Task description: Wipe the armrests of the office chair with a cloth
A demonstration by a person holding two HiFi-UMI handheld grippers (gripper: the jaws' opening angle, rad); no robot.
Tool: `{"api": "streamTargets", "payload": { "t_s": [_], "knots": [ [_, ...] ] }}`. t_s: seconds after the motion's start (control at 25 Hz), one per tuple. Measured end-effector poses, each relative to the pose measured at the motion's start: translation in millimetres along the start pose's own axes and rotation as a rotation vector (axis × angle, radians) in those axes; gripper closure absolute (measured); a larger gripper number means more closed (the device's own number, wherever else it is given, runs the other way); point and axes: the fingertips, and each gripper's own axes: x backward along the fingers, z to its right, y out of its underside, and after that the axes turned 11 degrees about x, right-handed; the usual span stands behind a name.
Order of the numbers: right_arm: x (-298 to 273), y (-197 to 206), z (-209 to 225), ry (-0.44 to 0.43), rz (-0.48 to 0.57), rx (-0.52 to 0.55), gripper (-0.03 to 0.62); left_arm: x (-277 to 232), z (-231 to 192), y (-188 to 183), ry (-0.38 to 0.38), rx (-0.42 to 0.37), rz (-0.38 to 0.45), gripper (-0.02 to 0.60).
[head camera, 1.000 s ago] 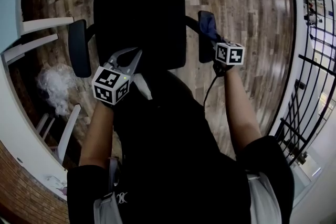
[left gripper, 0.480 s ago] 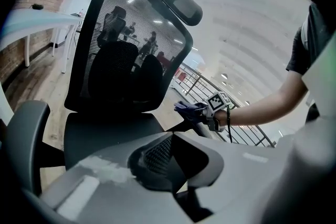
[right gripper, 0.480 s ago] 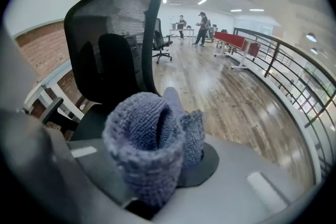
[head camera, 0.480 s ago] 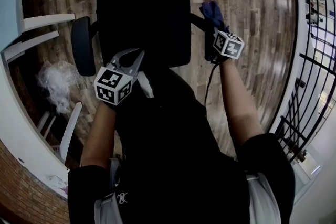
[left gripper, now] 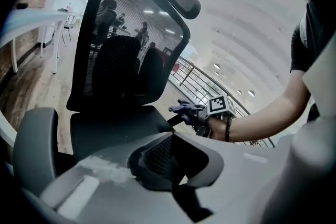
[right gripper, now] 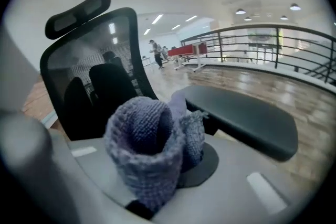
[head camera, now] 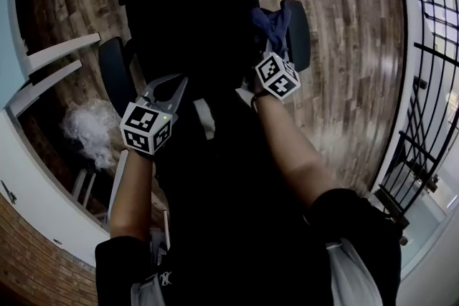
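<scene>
Swung inward since half a second ago, my right gripper (head camera: 270,46) has its jaws pinching the bunched blue-purple knitted cloth (head camera: 270,21). That cloth sits at the inner edge of the black padded right armrest (head camera: 297,32), with the pad at its 3 o'clock, though I cannot tell if they touch. My left gripper (head camera: 176,87) hangs with jaws drawn together on nothing, the black left armrest (head camera: 115,72) at its 10 o'clock.

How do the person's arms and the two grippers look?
The left gripper and the right gripper each have pale grey fingers and a white cube with black square markers. The person wears black short sleeves and a dark wrist band.
</scene>
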Motion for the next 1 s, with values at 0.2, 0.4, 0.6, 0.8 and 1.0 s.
{"api": "streamTargets", "payload": {
  "t_s": [0.2,0.4,0.6,0.8,1.0],
  "knots": [
    [-14.6,29.0,9.1,0.160,0.041,-0.195,0.539,11.4,-23.1,15.8,0.004,-0.019,-0.078,0.578],
    [-27.0,13.6,42.4,0.265,0.181,-0.314,0.539,12.6,-32.4,27.1,0.036,-0.035,-0.135,0.578],
    [-41.0,12.8,53.1,0.314,0.254,-0.386,0.537,10.0,-38.8,34.0,0.072,-0.061,-0.176,0.578],
    [-58.2,18.3,66.2,0.348,0.260,-0.423,0.534,8.3,-40.8,32.5,0.096,-0.082,-0.193,0.578],
    [-84.6,27.1,62.6,0.331,0.191,-0.331,0.530,6.8,-50.4,32.5,0.080,-0.065,-0.186,0.578]
  ]
}}
